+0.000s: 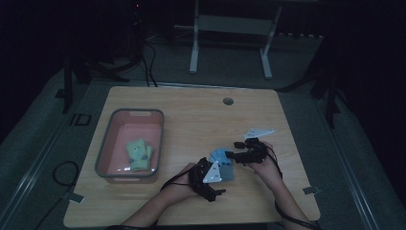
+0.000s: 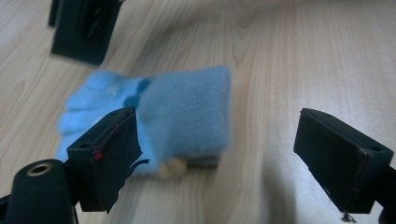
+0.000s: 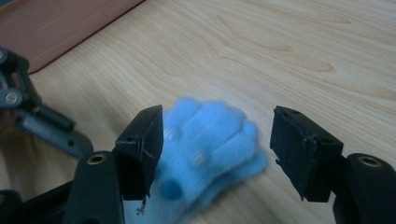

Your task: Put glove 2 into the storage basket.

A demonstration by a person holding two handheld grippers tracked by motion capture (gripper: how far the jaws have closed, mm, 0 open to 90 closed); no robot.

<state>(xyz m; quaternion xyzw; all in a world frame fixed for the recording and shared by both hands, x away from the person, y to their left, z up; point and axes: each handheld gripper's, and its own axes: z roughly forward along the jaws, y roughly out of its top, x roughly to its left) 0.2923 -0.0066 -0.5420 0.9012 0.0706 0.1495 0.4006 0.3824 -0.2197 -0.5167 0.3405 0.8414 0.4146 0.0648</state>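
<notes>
Dim room, pale wooden surface (image 1: 201, 120). Left claw (image 2: 224, 154) and right claw (image 3: 215, 154) both wide, flanking fluffy blue knit glove (image 1: 222, 160) near centre. Green plush toy (image 1: 139, 153) already in pink bin (image 1: 107, 139), far left; glove ungrasped.

Left claw (image 2: 217, 154) jaws apart; right claw (image 3: 217, 154) jaws apart, low.

You had a pink bin with a grey rim (image 1: 103, 143) on the wooden table (image 1: 191, 115) at your left, and a green plush toy (image 1: 139, 154) lay inside it. A white frame (image 1: 230, 28) stood beyond the table.
</notes>
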